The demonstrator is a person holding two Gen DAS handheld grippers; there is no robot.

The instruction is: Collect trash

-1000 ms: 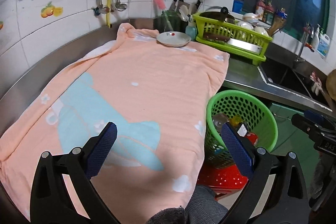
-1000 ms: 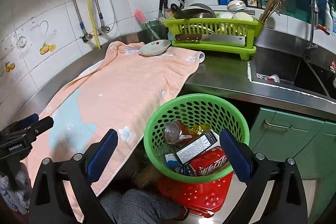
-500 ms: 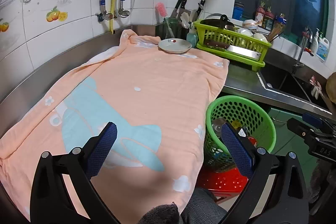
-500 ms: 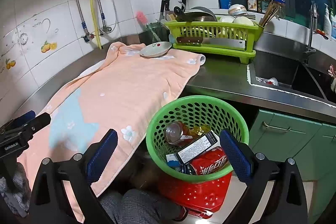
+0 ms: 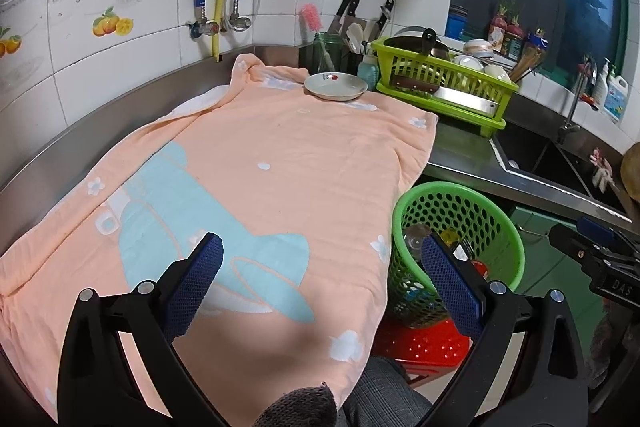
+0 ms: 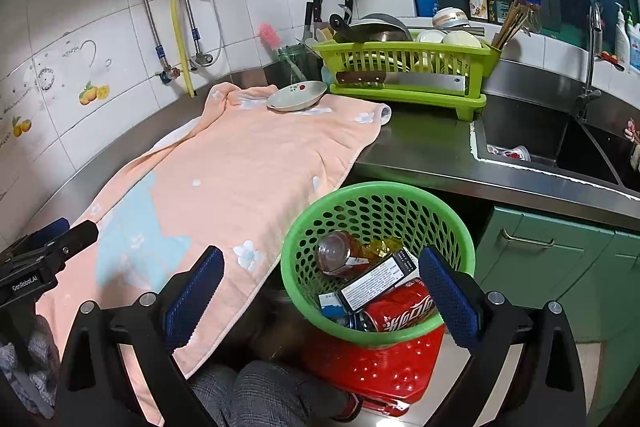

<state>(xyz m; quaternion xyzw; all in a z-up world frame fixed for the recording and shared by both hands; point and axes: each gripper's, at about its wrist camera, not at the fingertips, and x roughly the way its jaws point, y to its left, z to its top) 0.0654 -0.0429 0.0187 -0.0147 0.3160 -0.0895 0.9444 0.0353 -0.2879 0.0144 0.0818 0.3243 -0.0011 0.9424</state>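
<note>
A green perforated basket stands on a red stool beside the counter. It holds a red cola can, a plastic bottle, a dark box and other wrappers. My right gripper is open and empty, held just above the basket's near side. My left gripper is open and empty over the peach towel; the basket shows at its right in the left wrist view. No loose trash shows on the towel.
A small plate sits on the towel's far end. A green dish rack with a cleaver and bowls stands behind it. A knife block and brush are in the corner. A sink lies to the right, green cabinets below.
Both grippers have drawn back and risen slightly; the view widens a little. Both stay open and empty. The basket's contents have not moved.
</note>
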